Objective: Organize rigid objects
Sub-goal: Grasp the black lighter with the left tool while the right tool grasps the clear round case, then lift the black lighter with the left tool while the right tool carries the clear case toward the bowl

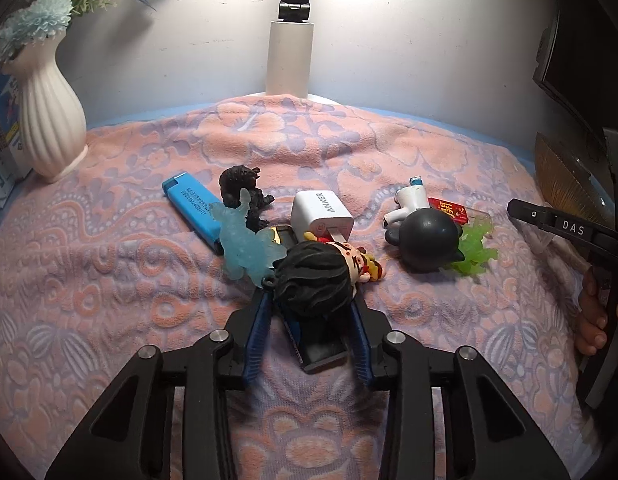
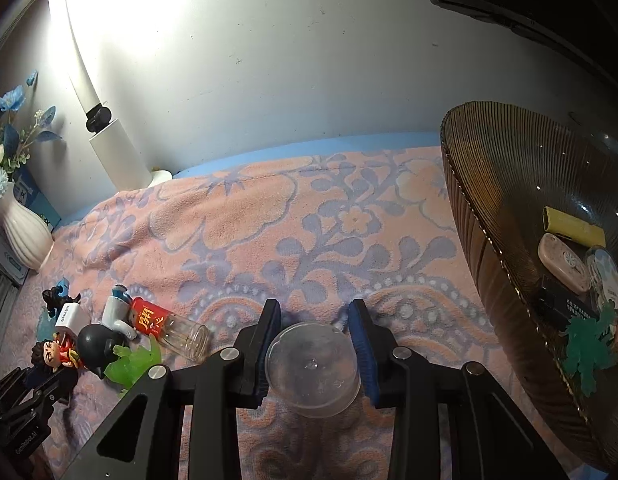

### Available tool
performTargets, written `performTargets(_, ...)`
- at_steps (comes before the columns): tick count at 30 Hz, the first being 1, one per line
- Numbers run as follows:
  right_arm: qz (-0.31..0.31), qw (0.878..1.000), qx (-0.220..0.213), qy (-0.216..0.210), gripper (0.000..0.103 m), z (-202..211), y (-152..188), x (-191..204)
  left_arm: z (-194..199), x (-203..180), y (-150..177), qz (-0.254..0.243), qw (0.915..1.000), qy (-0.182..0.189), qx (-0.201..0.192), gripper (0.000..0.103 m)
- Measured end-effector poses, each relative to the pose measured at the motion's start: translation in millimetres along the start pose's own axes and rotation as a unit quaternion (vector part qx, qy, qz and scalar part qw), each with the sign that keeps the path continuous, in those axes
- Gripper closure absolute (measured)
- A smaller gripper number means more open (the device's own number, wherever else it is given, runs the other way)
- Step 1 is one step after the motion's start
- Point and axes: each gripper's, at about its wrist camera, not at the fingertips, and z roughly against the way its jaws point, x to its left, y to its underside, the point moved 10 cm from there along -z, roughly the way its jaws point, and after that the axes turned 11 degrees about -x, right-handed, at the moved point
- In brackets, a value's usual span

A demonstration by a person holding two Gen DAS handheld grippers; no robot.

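My left gripper (image 1: 311,300) is clamped on a small doll (image 1: 315,282) with glossy black sculpted hair and a red outfit; it lies on the pink floral blanket (image 1: 109,280), its body pointing away from me toward the white charger (image 1: 323,216). My right gripper (image 2: 313,344) pinches a clear round plastic cup (image 2: 313,368), its round face turned toward my camera, near the brown ribbed bowl (image 2: 489,240).

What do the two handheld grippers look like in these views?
Both are matte black frames with angular cut-out linkage arms and round silver pivot bolts. The left gripper and the right gripper each carry ribbed blue pads on the inner faces of their fingers. Seen from the left camera, the right one bears white "DAS" lettering.
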Motion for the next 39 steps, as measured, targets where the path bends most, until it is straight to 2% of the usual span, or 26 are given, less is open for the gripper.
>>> performTargets(3, -0.012, 1.0, -0.013, -0.007, 0.069, 12.4, -3.4, -6.9, 2.1, 0.6, 2.7, 0.004, 1.0, 0.0, 0.004, 0.075)
performTargets(8, -0.042, 0.998, -0.039, -0.038, 0.069, 27.3, -13.2, -8.8, 12.3, -9.2, 11.2, -0.028, 0.999, -0.032, 0.016, 0.081)
performTargets(12, -0.049, 0.992, -0.089, -0.079, 0.069, 49.5, -27.7, 0.4, 32.8, -13.9, 21.1, -0.003, 0.9996, -0.007, 0.026, 0.084)
performTargets(15, -0.022, 0.987, -0.14, -0.082, 0.069, 68.4, -38.5, 11.0, 48.4, -15.9, 25.0, -0.004, 0.9997, -0.008, 0.025, 0.085)
performTargets(17, -0.016, 0.983, -0.156, -0.09, 0.069, 80.0, -41.5, 16.4, 59.8, -17.4, 22.7, -0.005, 0.9998, -0.006, 0.016, 0.088)
performTargets(18, -0.019, 0.983, -0.157, -0.097, 0.069, 83.1, -41.4, 17.7, 65.1, -18.7, 19.7, -0.007, 0.9999, -0.005, 0.01, 0.089)
performTargets(19, -0.024, 0.982, -0.154, -0.102, 0.069, 84.8, -40.9, 18.0, 72.2, -20.0, 16.5, -0.007, 1.0, -0.001, 0.002, 0.095)
performTargets(21, -0.033, 0.983, -0.148, -0.108, 0.069, 86.5, -39.9, 16.7, 82.4, -25.2, 8.4, -0.004, 0.9999, 0.01, -0.012, 0.095)
performTargets(24, -0.036, 0.981, -0.15, -0.117, 0.069, 89.6, -41.4, 16.2, 89.2, -38.6, 3.1, -0.036, 0.9991, 0.006, -0.024, 0.095)
performTargets(27, -0.037, 0.98, -0.157, -0.113, 0.069, 93.0, -44.6, 14.3, 77.9, -39.3, 10.5, -0.044, 0.999, 0.0, -0.003, 0.095)
performTargets(30, -0.043, 0.981, -0.152, -0.112, 0.069, 92.4, -43.4, 11.9, 59.2, -20.5, 34.9, -0.049, 0.9967, -0.053, 0.038, 0.094)
performTargets(31, -0.042, 0.982, -0.151, -0.109, 0.069, 92.3, -43.0, 11.3, 62.8, -18.5, 38.1, -0.046, 0.9974, -0.05, 0.023, 0.094)
performTargets(36, -0.044, 0.982, -0.146, -0.112, 0.069, 91.5, -40.3, 11.6, 70.1, -19.7, 45.7, -0.03, 0.9983, -0.034, 0.036, 0.093)
performTargets(37, -0.043, 0.982, -0.144, -0.113, 0.069, 90.3, -39.3, 12.7, 69.2, -22.8, 45.5, -0.027, 0.9982, -0.034, 0.04, 0.091)
performTargets(38, -0.042, 0.983, -0.141, -0.113, 0.069, 88.9, -38.1, 13.7, 68.1, -24.6, 44.9, -0.031, 0.9978, -0.039, 0.043, 0.083)
performTargets(39, -0.042, 0.983, -0.138, -0.113, 0.068, 87.6, -36.9, 13.8, 64.5, -27.1, 45.9, -0.036, 0.9971, -0.043, 0.05, 0.081)
